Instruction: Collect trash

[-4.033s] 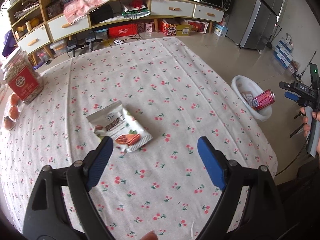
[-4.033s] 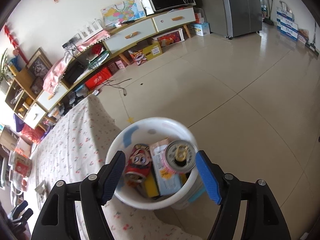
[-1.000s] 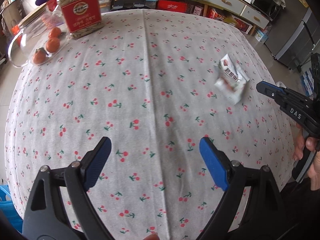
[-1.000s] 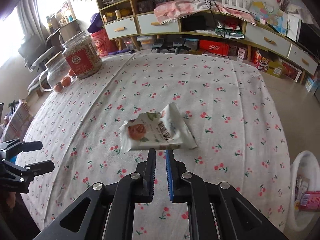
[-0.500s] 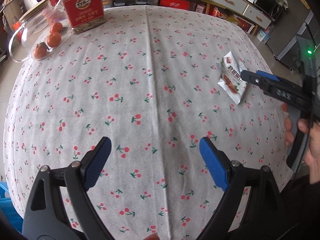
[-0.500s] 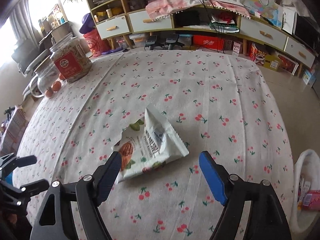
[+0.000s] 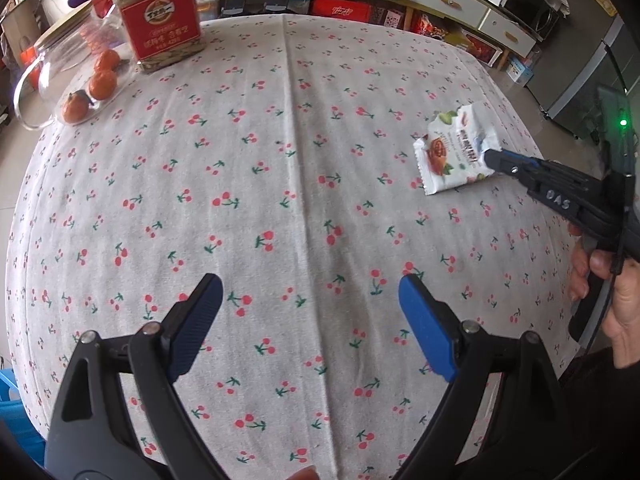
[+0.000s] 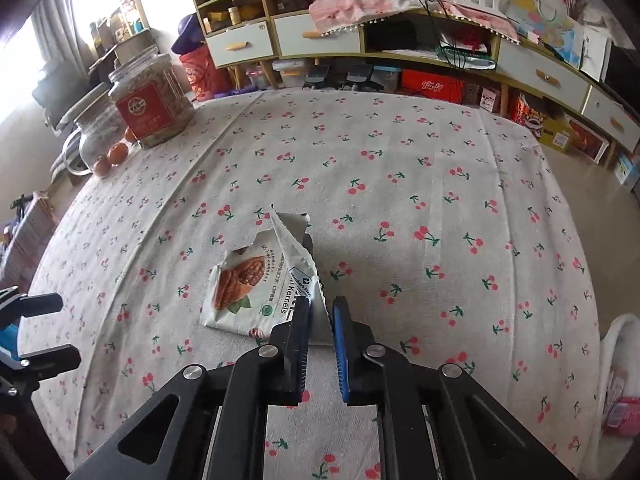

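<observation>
Right wrist view: my right gripper (image 8: 320,316) is clamped on the near edge of a torn white foil snack packet (image 8: 256,280) printed with walnuts and "Kernels", lying on the cherry-print tablecloth (image 8: 400,200). My left gripper (image 7: 310,320) hangs with jaws wide apart, empty.

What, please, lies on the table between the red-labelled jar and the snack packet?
Only bare cherry-print tablecloth lies between the jar and the snack packet, as the left wrist view shows.

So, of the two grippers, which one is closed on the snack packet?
The right gripper, pinching the packet's near edge. The left gripper is open above bare tablecloth.
</observation>
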The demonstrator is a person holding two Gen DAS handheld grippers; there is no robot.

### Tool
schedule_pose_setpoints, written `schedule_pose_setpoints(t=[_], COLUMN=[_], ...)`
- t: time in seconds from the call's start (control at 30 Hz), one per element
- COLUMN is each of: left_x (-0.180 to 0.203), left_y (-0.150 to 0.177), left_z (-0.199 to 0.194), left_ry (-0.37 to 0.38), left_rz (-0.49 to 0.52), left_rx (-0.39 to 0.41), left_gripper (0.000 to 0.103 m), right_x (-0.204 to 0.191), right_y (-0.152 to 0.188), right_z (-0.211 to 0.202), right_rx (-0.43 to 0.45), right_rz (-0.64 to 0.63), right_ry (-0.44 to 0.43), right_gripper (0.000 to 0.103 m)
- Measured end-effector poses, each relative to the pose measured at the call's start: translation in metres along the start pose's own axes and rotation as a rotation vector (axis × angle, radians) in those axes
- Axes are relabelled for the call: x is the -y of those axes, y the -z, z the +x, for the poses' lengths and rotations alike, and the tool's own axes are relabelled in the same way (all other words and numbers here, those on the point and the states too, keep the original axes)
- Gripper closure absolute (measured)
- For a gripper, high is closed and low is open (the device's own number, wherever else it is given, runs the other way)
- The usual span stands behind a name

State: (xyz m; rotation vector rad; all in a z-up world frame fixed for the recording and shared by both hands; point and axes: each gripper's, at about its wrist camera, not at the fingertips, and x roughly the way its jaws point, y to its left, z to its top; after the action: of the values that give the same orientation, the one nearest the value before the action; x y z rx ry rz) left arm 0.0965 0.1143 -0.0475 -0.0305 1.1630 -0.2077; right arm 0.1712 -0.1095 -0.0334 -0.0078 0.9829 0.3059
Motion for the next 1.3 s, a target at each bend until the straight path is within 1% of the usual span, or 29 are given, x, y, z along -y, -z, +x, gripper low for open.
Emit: schedule_pose_setpoints(t=[0.07, 0.17, 0.27, 0.4, 0.53, 0.6, 0.67, 0.8, 0.9, 1.0, 1.03, 1.1, 1.17, 1.2, 1.27, 1.3], left_x=[0.006, 0.014, 0.023, 0.036, 0.049, 0.055, 0.062, 0.068, 0.072, 0.077, 0.080, 0.085, 0.091, 0.093, 0.099, 0.102], left_y=[0.000, -0.001, -0.001, -0.001, -0.002, -0.001, -0.001, 0.001, 0.002, 0.003, 0.003, 0.004, 0.005, 0.006, 0.010, 0.011], left_z=[0.000, 0.001, 0.004, 0.007, 0.008, 0.008, 0.010, 0.012, 0.010, 0.006, 0.004, -0.001, -0.005, -0.008, -0.017, -0.022], left_ry=[0.005, 0.009, 0.014, 0.031, 0.054, 0.059, 0.062, 0.063, 0.072, 0.068, 0.063, 0.062, 0.055, 0.055, 0.058, 0.058], left_rz=[0.009, 0.028, 0.045, 0.062, 0.085, 0.097, 0.107, 0.123, 0.128, 0.142, 0.144, 0.145, 0.144, 0.142, 0.139, 0.137], left_rx=[0.002, 0.003, 0.000, -0.001, 0.004, 0.008, 0.011, 0.012, 0.018, 0.031, 0.037, 0.055, 0.064, 0.074, 0.098, 0.111], left_gripper=[0.013, 0.013, 0.013, 0.013, 0.013, 0.013, 0.013, 0.013, 0.013, 0.013, 0.013, 0.013, 0.013, 0.013, 0.013, 0.010], right_x=[0.011, 0.040, 0.078, 0.137, 0.190, 0.215, 0.235, 0.257, 0.261, 0.248, 0.243, 0.232, 0.219, 0.210, 0.197, 0.187], right_y=[0.001, 0.006, 0.015, 0.035, 0.059, 0.071, 0.081, 0.095, 0.099, 0.099, 0.099, 0.098, 0.100, 0.101, 0.102, 0.103], right_z=[-0.014, -0.042, -0.068, -0.100, -0.119, -0.124, -0.125, -0.120, -0.124, -0.131, -0.134, -0.137, -0.144, -0.151, -0.160, -0.166], right_rx=[0.025, 0.076, 0.112, 0.153, 0.146, 0.132, 0.115, 0.091, 0.105, 0.111, 0.110, 0.102, 0.111, 0.129, 0.139, 0.136], right_rz=[0.018, 0.059, 0.133, 0.249, 0.348, 0.400, 0.448, 0.511, 0.558, 0.547, 0.537, 0.527, 0.522, 0.517, 0.497, 0.479], right_ry=[0.017, 0.056, 0.099, 0.192, 0.340, 0.400, 0.435, 0.463, 0.424, 0.385, 0.366, 0.345, 0.341, 0.337, 0.328, 0.328], right_gripper=[0.092, 0.093, 0.093, 0.093, 0.094, 0.094, 0.094, 0.094, 0.094, 0.091, 0.088, 0.075, 0.034, 0.029, 0.028, 0.027])
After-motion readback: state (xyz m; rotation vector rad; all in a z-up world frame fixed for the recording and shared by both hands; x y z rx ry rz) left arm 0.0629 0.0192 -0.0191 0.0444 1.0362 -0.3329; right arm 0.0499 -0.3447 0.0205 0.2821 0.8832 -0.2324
